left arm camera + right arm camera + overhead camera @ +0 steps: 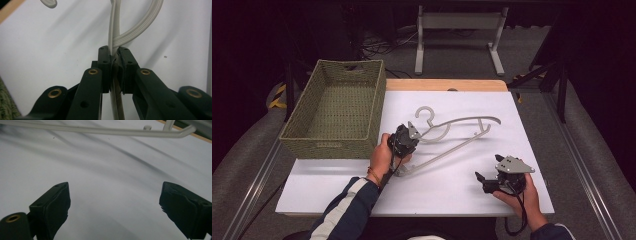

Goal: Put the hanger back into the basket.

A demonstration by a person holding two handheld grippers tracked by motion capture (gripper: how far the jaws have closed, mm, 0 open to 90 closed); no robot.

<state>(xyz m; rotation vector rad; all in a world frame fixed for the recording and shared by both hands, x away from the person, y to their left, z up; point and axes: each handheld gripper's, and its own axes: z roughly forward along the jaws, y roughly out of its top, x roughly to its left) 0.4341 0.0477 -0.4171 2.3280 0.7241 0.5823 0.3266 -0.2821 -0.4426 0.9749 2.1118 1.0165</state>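
A pale grey plastic hanger [467, 119] lies on the white table [452, 195], hook toward the far side. My left gripper [412, 137] is at the hanger's left end, just below the hook. In the left gripper view my left gripper [114, 53] is shut on the hanger [140, 26], where two of its strips meet. My right gripper [489, 168] rests in a hand at the near right, apart from the hanger. In the right gripper view my right gripper [113, 197] is open with only bare table between the pads. The hanger's bar [100, 130] crosses well beyond them.
A woven green basket [334, 142] stands at the table's left, close beside my left hand. The table's wooden far edge [444, 85] shows beyond the white sheet. A white metal frame [459, 22] stands on the floor behind.
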